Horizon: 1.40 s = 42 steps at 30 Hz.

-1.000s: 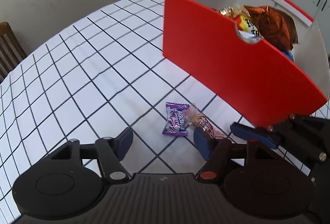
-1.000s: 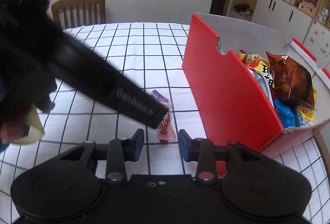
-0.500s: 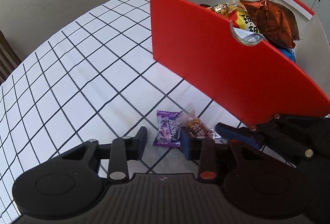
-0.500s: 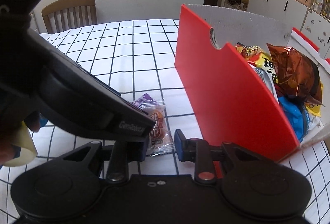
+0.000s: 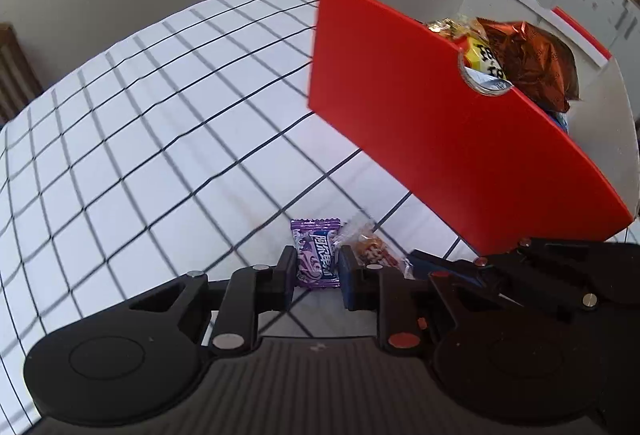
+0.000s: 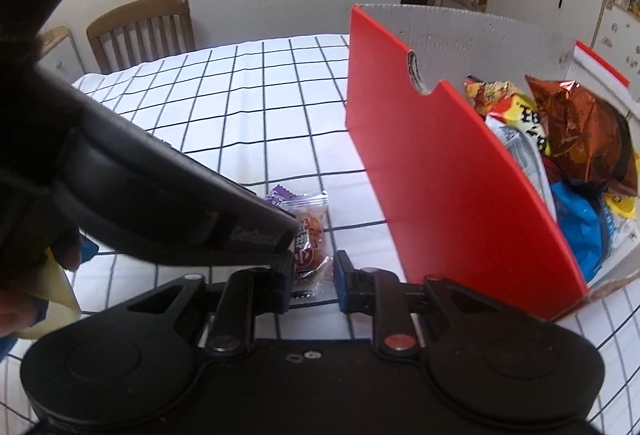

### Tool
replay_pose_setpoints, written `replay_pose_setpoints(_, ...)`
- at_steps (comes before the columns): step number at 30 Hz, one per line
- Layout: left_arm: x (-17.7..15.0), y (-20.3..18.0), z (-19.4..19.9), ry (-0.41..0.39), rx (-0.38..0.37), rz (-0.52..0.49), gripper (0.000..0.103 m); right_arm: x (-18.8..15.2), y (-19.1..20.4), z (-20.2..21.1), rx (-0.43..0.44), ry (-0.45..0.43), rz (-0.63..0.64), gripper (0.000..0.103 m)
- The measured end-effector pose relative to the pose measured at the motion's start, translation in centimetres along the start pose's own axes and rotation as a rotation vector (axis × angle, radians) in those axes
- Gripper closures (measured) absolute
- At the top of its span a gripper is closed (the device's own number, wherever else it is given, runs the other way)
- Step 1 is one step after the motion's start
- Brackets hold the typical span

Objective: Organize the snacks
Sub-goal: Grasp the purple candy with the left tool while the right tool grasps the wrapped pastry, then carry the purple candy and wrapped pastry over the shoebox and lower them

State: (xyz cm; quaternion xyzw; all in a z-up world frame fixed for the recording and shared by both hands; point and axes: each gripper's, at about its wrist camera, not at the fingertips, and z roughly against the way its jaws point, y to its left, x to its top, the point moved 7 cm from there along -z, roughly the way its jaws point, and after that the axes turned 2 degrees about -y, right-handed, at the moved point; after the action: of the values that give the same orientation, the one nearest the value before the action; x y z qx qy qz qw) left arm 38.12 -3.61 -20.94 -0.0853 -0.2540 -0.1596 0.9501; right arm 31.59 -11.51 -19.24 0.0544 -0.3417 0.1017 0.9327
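The left tool [image 5: 318, 271] pinches the purple candy [image 5: 316, 255]. The right tool [image 6: 312, 281] sits spread around the orange snack [image 6: 310, 235]. Next, squeeze, then lift both into the red box [image 5: 440, 139] just ahead.

Two wrapped sweets on the counter [image 5: 168, 139] — one purple candy [image 5: 316, 255], one orange-brown snack [image 6: 309, 235] — plus one red box [image 5: 440, 139], one chair [image 6: 142, 29].

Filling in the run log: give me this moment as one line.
left gripper: closed around purple candy | right gripper: straddling orange snack packet, open | red box: holds snacks
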Motion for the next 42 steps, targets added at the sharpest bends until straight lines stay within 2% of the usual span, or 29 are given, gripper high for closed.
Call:
replay_pose_setpoints(3, -0.8, 0.7, 0.7, -0.001, -0.017, 0.07, 0.082, -0.4, -0.1, 0.4, 0.011, 0.009, 0.004, 0.086)
replay_pose_setpoints(9, -3.0, 1.3, 2.5, -0.012, -0.008, 0.145, 0.082, -1.6, -0.1, 1.4, 0.03, 0.023, 0.044, 0.085)
replay_pose_setpoints(14, -4.9, 0.5, 4.0, -0.023, 0.005, 0.189, 0.082, -2.6, 0.8, 2.6, 0.044, 0.034, 0.054, 0.086)
replay_pose_setpoints(24, -7.5, -1.2, 8.0, -0.066, 0.044, 0.283, 0.082, -3.5, 0.0, 7.0, 0.078, 0.017, 0.031, 0.086)
replay_pose_setpoints(34, -7.8, -4.3, 12.8, -0.128, 0.075, 0.308, 0.082, -2.9, -1.7, 12.3, 0.116, -0.041, 0.02, 0.086)
replay_pose_setpoints(42, -6.6, -7.4, 16.4, -0.195, 0.085, 0.316, 0.082, -1.1, -3.5, 16.6, 0.153, -0.113, 0.029, 0.086)
